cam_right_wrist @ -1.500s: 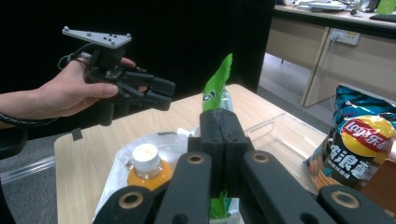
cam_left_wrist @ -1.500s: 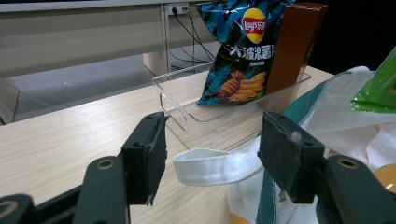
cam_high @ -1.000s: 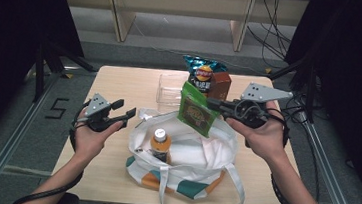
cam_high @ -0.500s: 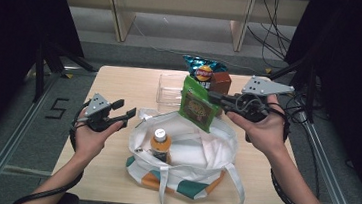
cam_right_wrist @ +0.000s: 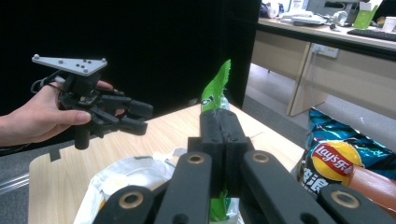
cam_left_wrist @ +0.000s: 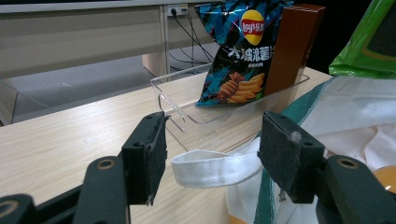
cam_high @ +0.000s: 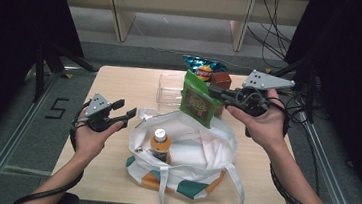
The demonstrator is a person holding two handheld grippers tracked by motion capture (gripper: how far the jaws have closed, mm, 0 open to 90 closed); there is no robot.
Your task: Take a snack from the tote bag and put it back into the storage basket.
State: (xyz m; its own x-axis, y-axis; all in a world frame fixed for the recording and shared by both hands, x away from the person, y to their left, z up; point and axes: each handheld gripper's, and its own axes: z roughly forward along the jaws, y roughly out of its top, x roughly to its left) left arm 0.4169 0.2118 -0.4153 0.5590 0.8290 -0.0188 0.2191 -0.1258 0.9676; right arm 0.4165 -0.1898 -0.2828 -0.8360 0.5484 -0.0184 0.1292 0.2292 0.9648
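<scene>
Packing snacks into bag.
Right tool [cam_high: 220,93] pinches green packet [cam_high: 198,101] above open bag [cam_high: 204,157]; left tool [cam_high: 120,111] spread beside handle [cam_left_wrist: 212,167]. Lower packet straight, clear of bottle [cam_high: 160,144].

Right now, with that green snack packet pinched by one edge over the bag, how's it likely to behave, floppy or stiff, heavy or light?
Probably light: the green packet hangs from the right claw by its top edge alone. It looks like thin crinkly film, so likely floppy and apt to swing. Dropped into the white bag, it should slump beside the bottle rather than stand.
</scene>
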